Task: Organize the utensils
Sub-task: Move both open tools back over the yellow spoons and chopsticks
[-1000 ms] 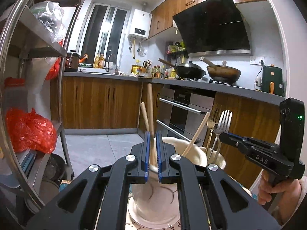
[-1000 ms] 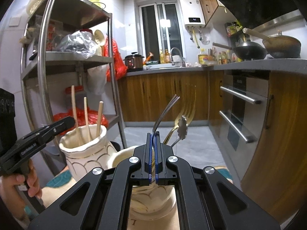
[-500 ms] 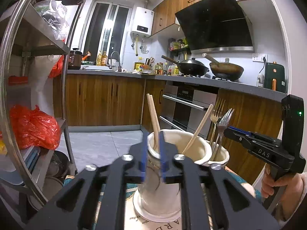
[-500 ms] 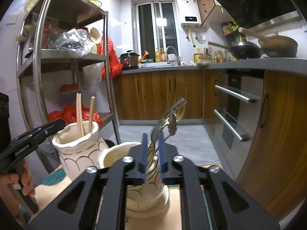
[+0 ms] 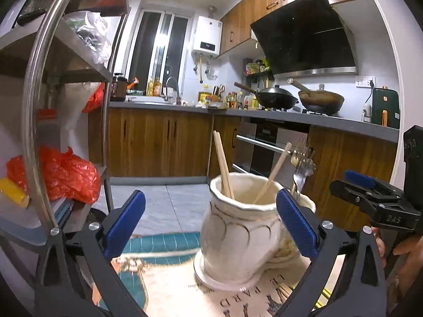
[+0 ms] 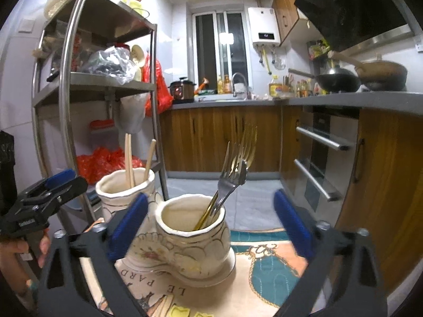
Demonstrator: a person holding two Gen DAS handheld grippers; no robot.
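Left tool (image 5: 210, 216): jaws have just been opening and are now standing spread wide, gripping nothing. The chopstick jar (image 5: 238, 227) is sitting ahead of it, between the blue pads (image 5: 124, 222) but not touching them as far as the view shows. Three chopsticks (image 5: 223, 166) are leaning in that jar.

Right tool (image 6: 208, 222): jaws have likewise just been opening, now spread wide and empty. The fork jar (image 6: 193, 245) is standing ahead between its pads (image 6: 290, 222), apart from both. Forks (image 6: 232, 171) are standing in it, tines up, one gold and the rest steel.

The two jars are sitting side by side, touching or nearly so, on one white base. The base is resting on a printed cloth (image 6: 264, 269) covering the table.

Room: kitchen, with wood cabinets (image 5: 158, 142) ahead, steel rack (image 6: 66, 84) to the left of both tools, two woks (image 5: 275, 97) on the stove to the right.

A hand (image 6: 15, 253) is gripping the left tool's handle.
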